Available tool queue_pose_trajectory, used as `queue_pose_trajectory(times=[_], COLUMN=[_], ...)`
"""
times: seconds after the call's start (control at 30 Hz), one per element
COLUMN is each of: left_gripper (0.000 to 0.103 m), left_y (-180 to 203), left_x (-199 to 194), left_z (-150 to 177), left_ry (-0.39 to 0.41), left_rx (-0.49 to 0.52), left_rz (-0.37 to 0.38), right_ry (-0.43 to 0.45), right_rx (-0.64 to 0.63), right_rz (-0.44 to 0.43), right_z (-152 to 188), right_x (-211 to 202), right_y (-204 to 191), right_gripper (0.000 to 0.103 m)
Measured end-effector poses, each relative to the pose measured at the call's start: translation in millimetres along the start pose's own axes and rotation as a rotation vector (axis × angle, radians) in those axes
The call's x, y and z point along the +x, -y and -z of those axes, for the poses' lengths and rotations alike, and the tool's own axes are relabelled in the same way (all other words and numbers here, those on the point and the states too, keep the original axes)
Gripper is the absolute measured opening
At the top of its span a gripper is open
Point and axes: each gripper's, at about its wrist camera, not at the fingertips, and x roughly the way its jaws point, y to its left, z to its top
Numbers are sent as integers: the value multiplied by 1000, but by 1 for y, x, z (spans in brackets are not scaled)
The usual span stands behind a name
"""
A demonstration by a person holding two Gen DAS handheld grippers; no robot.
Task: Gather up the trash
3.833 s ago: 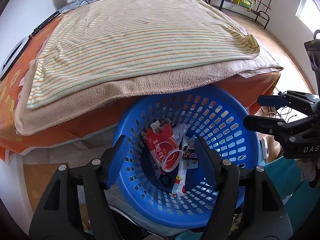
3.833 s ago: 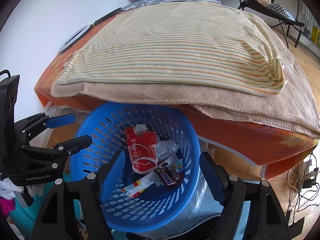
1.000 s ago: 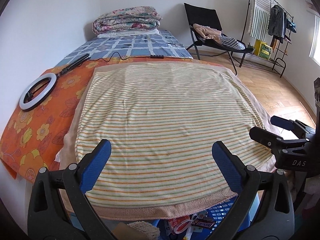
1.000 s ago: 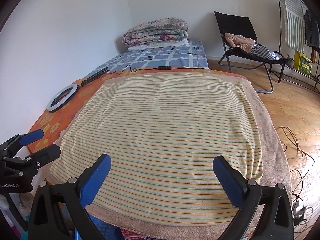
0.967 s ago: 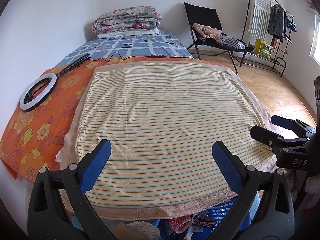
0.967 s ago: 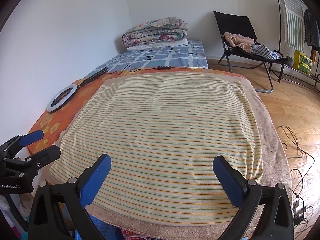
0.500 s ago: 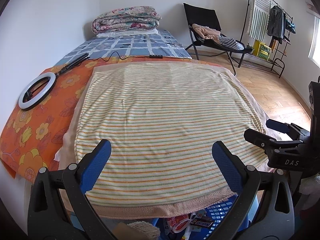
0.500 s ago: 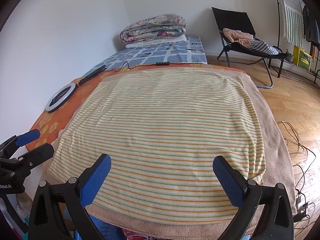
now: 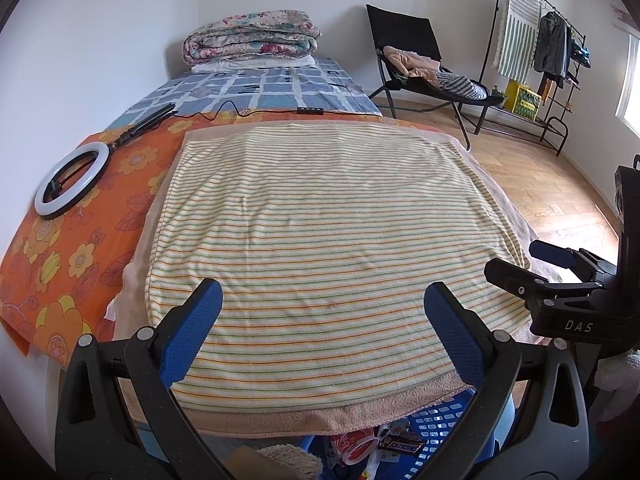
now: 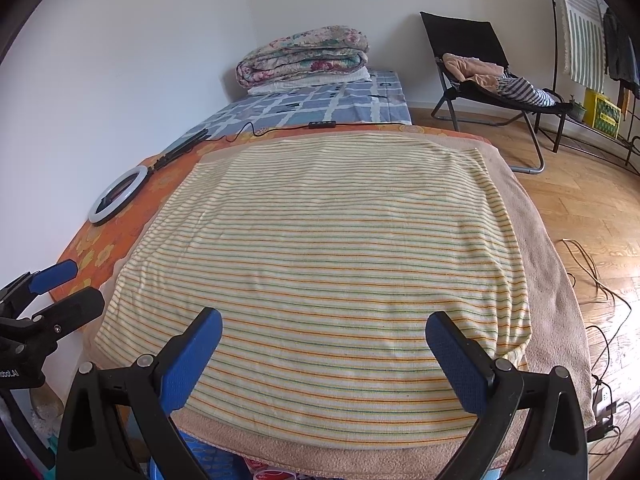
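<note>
A blue laundry basket [image 9: 452, 412] stands at the foot of the bed, mostly hidden under the towel's edge. Inside it I see a Snickers wrapper [image 9: 401, 445] and a red-and-white carton [image 9: 352, 442]. In the right wrist view only a sliver of the basket [image 10: 200, 454] shows. My left gripper [image 9: 320, 320] is open and empty, held above the striped towel [image 9: 320, 220]. My right gripper [image 10: 322, 328] is also open and empty over the same towel [image 10: 328, 248]. Each gripper shows in the other's view: the right gripper [image 9: 520, 260] at the right edge, the left gripper [image 10: 76, 286] at the left edge.
The bed has an orange floral sheet [image 9: 72, 240] with a ring light [image 9: 70, 186] and its cable. A folded quilt [image 9: 250, 36] lies at the far end. A black folding chair [image 9: 420, 60], a clothes rack [image 9: 540, 40] and floor cables [image 10: 592, 272] are to the right.
Since 3.8 s ago both grippers have risen from looking down into the basket to looking across the bed. Over the last second they shifted only slightly. Both stayed open.
</note>
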Motion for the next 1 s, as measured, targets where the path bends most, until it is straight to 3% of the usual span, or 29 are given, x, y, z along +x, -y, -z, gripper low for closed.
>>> queue_pose_trajectory(times=[1.0], left_gripper=[102], left_y=[9], left_x=[5], left_z=[9], left_ry=[-22], left_rx=[-4], left_rz=[-9], right_ry=[-39], right_rx=[50], right_rz=[-25], right_z=[5], right_x=[7], right_y=[6], right_gripper=[103])
